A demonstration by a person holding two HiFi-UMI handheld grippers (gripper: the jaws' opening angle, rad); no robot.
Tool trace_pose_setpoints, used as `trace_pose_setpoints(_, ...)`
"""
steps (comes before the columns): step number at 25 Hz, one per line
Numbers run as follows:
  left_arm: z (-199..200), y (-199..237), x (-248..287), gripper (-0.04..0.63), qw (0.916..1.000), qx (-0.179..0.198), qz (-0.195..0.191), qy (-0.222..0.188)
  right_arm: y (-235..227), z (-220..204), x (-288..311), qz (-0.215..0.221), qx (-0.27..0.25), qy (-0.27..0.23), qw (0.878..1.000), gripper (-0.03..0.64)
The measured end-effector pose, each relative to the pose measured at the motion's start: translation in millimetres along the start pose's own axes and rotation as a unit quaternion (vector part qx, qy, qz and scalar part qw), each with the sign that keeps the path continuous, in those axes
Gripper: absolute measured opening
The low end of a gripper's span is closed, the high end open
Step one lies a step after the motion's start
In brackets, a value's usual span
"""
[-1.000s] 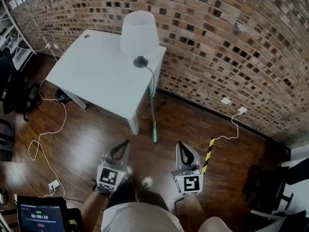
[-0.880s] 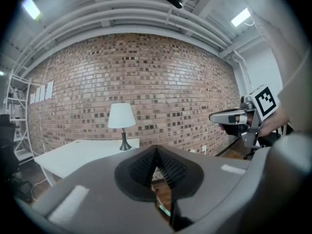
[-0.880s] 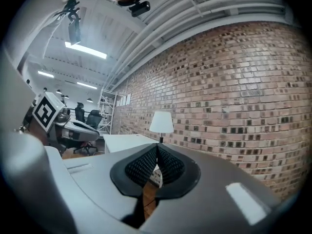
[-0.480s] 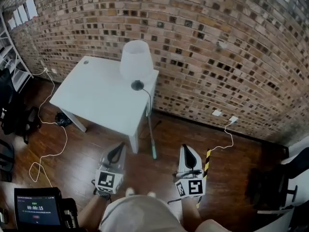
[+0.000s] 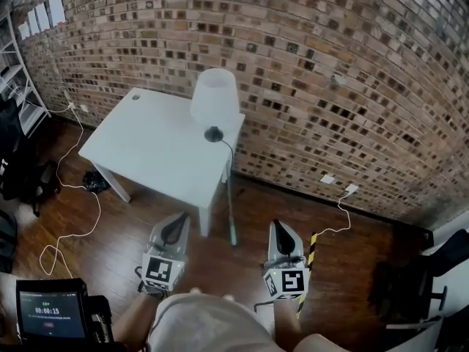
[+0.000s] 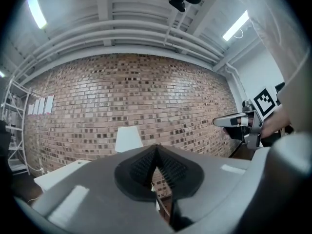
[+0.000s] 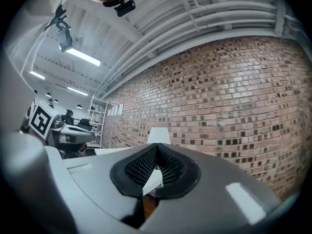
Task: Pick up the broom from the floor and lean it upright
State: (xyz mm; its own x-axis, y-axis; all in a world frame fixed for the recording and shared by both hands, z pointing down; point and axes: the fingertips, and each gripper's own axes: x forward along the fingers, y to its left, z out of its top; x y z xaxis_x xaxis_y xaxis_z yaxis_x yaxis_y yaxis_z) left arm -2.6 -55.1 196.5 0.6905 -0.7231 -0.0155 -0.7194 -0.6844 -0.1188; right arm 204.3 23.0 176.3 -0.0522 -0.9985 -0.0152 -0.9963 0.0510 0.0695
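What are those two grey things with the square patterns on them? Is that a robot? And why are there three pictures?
That is no robot. A person holds a grey claw in each hand: the left claw and the right claw. The patterned cubes belong to them. The picture of the whole room comes from a camera on the person's head, looking down. The other two come from small cameras riding on each claw, looking along it toward the brick wall. On the white table stands a lamp. A thin pole with a green end, probably the broom, stands against the table. Both claws are shut and hold nothing.
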Motion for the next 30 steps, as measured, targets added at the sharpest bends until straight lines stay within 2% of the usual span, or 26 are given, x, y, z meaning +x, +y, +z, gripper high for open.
trace_pose_setpoints(12, -8.9, 19.0, -39.2, 0.002, 0.9994, -0.023, -0.011, 0.021, 28.4, -1.4, -12.4, 0.008, 0.004, 0.025, 1.000, 0.012)
trace_pose_setpoints(17, -24.4, 28.3, -60.9, 0.001, 0.9988, 0.005, -0.026, 0.042, 47.5, 1.7, -26.9, -0.012, 0.012, 0.023, 1.000, 0.012)
trace_pose_setpoints(19, -28.5, 26.6, -68.6, 0.001, 0.9987, -0.002, -0.022, 0.046, 56.9, 3.5, -38.2, -0.008, 0.014, 0.023, 1.000, 0.012)
trace_pose_setpoints(24, -26.4, -2.4, -89.3, 0.002, 0.9987, -0.015, -0.028, 0.041, 62.8, -7.0, -76.9, 0.016, 0.026, 0.048, 0.998, 0.012)
trace_pose_setpoints(30, -7.6, -71.5, -132.9, 0.000, 0.9993, -0.025, -0.011, 0.027, 46.1, 6.3, -163.4, 0.027, -0.009, 0.038, 0.999, 0.012)
